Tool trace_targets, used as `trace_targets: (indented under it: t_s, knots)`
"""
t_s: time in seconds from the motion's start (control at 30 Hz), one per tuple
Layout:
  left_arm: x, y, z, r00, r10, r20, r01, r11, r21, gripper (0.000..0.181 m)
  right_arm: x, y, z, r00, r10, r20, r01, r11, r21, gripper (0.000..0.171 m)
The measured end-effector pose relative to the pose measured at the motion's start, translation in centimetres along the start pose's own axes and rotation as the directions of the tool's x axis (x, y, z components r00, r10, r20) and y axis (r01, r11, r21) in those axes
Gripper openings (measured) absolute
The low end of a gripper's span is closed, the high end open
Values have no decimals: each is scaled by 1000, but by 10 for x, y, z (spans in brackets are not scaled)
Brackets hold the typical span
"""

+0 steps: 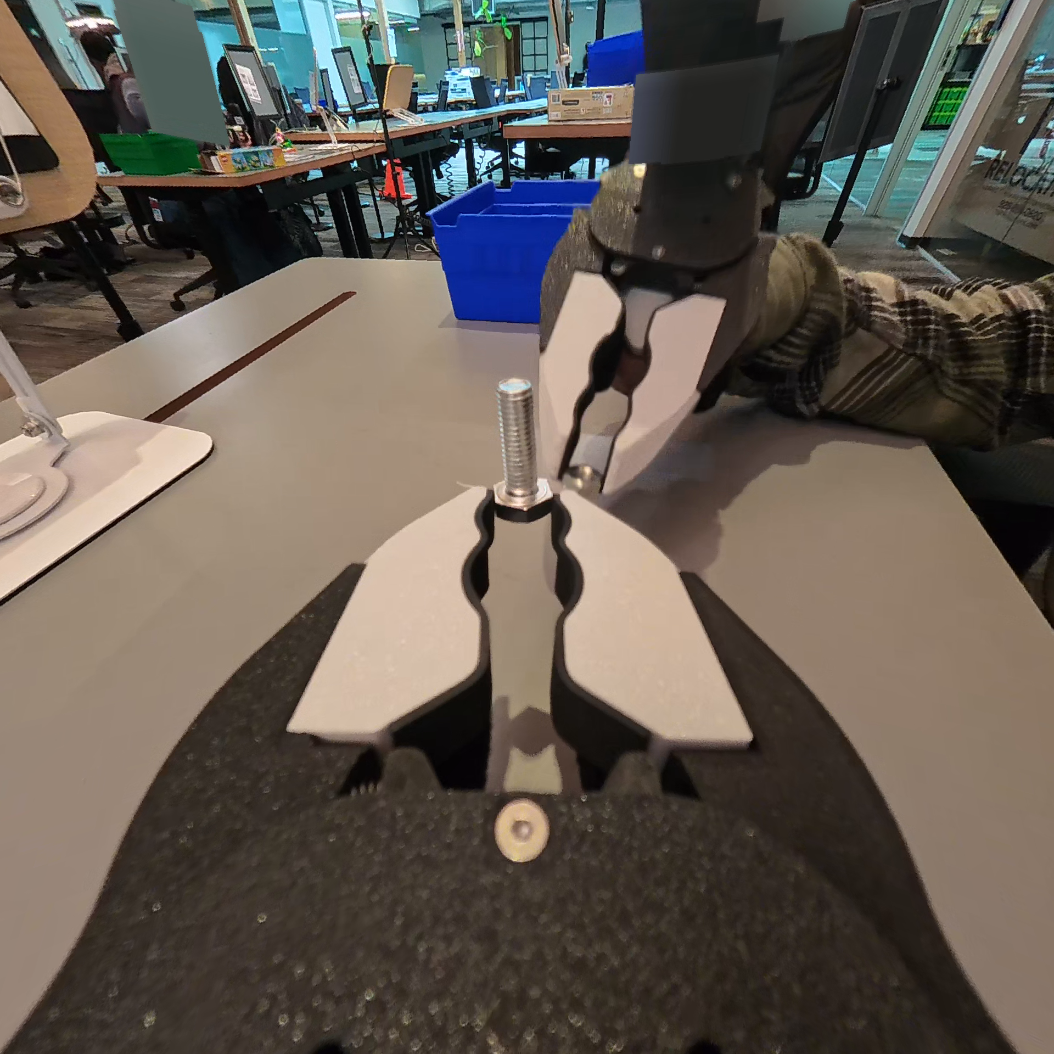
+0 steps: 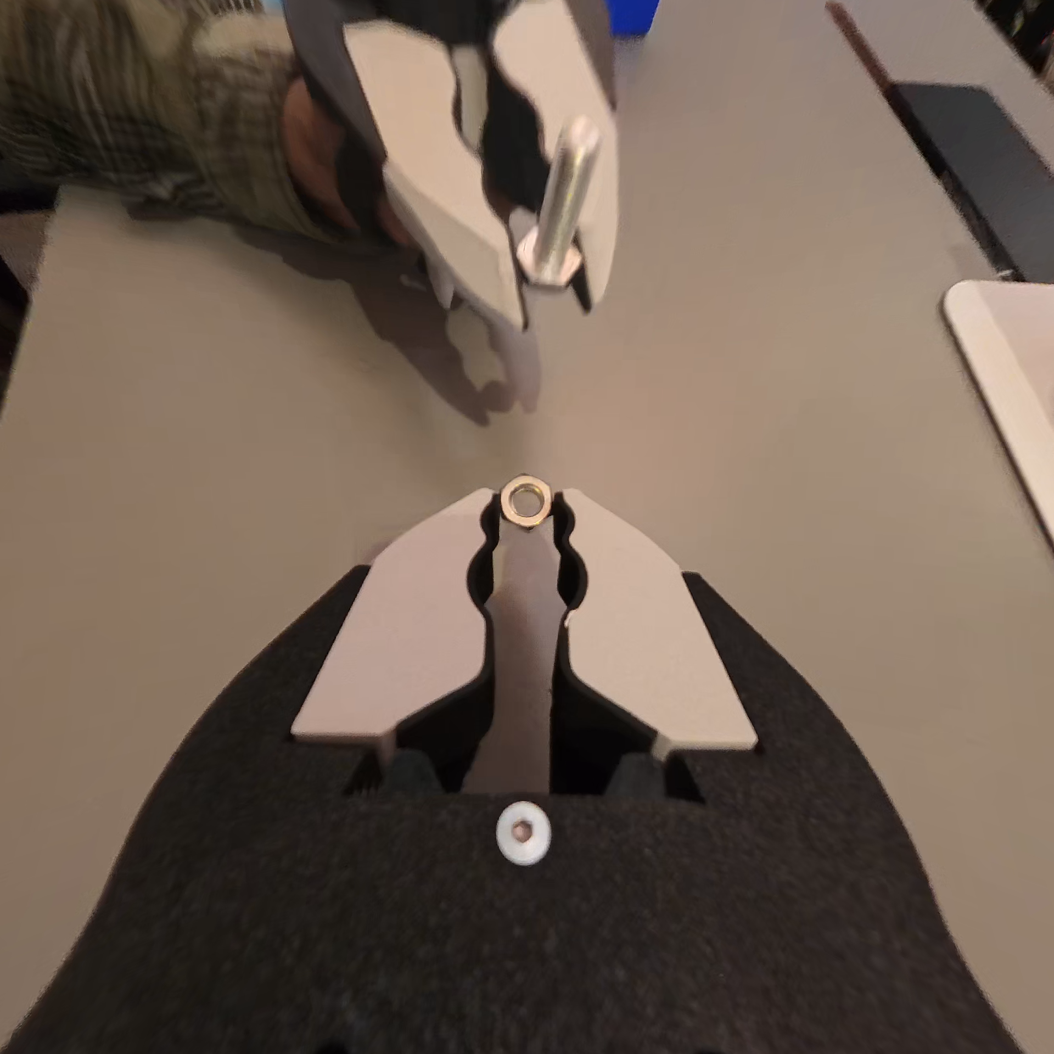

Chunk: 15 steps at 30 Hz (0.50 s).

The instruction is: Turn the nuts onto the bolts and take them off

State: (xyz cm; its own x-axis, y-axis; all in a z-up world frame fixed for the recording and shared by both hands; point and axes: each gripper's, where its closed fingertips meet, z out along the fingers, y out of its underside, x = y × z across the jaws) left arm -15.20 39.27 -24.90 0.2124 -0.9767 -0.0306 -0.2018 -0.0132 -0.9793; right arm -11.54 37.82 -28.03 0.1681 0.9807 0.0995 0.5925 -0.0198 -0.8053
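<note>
My left gripper (image 1: 522, 502) is shut on the hex head of a silver bolt (image 1: 516, 439), which stands upright with its thread pointing up, just above the grey table (image 1: 285, 570). My right gripper (image 1: 584, 476) points down just right of the bolt and is shut on a small nut (image 1: 583, 473) at its tips. In the right wrist view the right gripper (image 2: 526, 502) holds the nut (image 2: 525, 520) flat, hole facing up. Farther off, the left gripper (image 2: 556, 285) holds the bolt (image 2: 564, 188). Nut and bolt are apart.
A blue bin (image 1: 502, 251) stands at the table's far edge. A white stand base (image 1: 85, 473) lies at the left, and also shows in the right wrist view (image 2: 1004, 365). A plaid sleeve (image 1: 884, 365) rests along the right edge. A dark slot (image 1: 251, 356) runs across the table.
</note>
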Motion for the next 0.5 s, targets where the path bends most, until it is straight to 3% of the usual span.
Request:
trace_targets:
  t_s: [0.03,0.23,0.5]
  knots:
    - [1,0,0,1000,3,1,-3,1000,-3,18,1,-8,-6,1000,10,1,-10,999,33,17]
    - [8,-3,3,1000,26,-15,-26,1000,-2,18,6,-70,-40,1000,-10,6,9,980,199,17]
    - [13,-6,4,999,46,-23,-46,999,4,18,-2,-91,-27,992,-94,82,85,991,101,17]
